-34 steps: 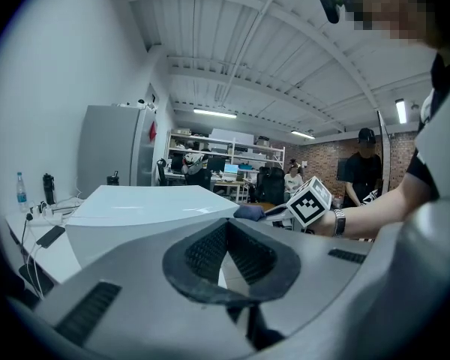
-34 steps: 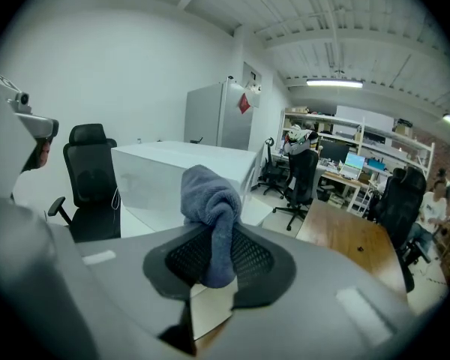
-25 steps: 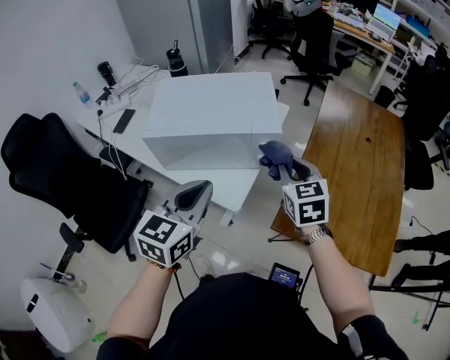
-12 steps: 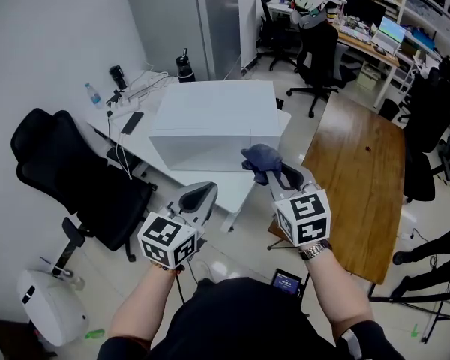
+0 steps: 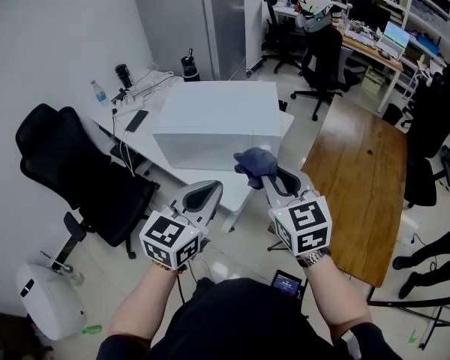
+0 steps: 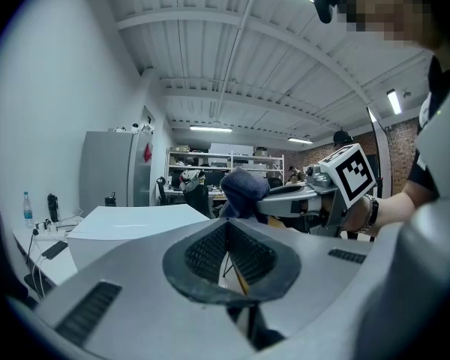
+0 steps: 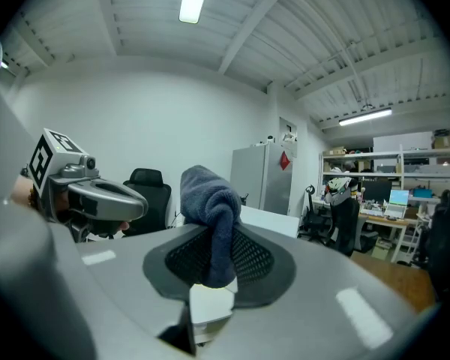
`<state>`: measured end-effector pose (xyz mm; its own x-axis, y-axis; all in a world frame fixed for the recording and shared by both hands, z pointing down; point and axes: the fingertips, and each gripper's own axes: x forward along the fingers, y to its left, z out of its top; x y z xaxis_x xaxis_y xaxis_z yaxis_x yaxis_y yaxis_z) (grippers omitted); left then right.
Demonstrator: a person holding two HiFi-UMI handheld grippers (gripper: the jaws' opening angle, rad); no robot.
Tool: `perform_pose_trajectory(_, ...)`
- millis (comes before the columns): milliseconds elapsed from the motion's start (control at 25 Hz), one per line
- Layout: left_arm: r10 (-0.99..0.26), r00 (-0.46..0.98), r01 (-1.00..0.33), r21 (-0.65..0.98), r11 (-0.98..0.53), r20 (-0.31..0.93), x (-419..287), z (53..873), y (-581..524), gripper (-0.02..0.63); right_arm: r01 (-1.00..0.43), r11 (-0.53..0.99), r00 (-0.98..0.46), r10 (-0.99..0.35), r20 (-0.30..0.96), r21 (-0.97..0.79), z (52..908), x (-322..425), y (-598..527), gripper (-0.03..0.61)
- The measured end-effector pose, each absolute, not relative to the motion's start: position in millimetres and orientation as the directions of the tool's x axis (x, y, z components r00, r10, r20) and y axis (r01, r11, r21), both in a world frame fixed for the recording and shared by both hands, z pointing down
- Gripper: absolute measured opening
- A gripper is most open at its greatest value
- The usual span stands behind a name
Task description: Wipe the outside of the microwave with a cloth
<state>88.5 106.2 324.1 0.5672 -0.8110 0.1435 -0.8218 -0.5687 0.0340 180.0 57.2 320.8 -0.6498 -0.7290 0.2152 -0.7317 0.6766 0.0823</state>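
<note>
**Q:** Blue fabric: where is it now?

**A:** I log the bunched dark blue cloth (image 5: 255,162) clamped between the jaws of my right gripper (image 5: 266,177). It is held in the air near the front right corner of the white box-shaped microwave (image 5: 217,115). I cannot tell whether they touch.

**Q:** Left claw?

**A:** The left gripper (image 5: 201,193) has its jaws together with nothing between them, near the white table (image 5: 181,175) edge.
</note>
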Motion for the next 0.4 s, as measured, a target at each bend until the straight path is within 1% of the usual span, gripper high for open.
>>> perform_pose_trajectory(400, -0.815, 0.562, -0.825, 0.024, -0.564, 0.139, 90.9, 321.0, 106.7, 0.005, -0.716, 0.693, -0.669, -0.717, 0.196, 0.087, 313.8, 176.0, 62.0, 0.072)
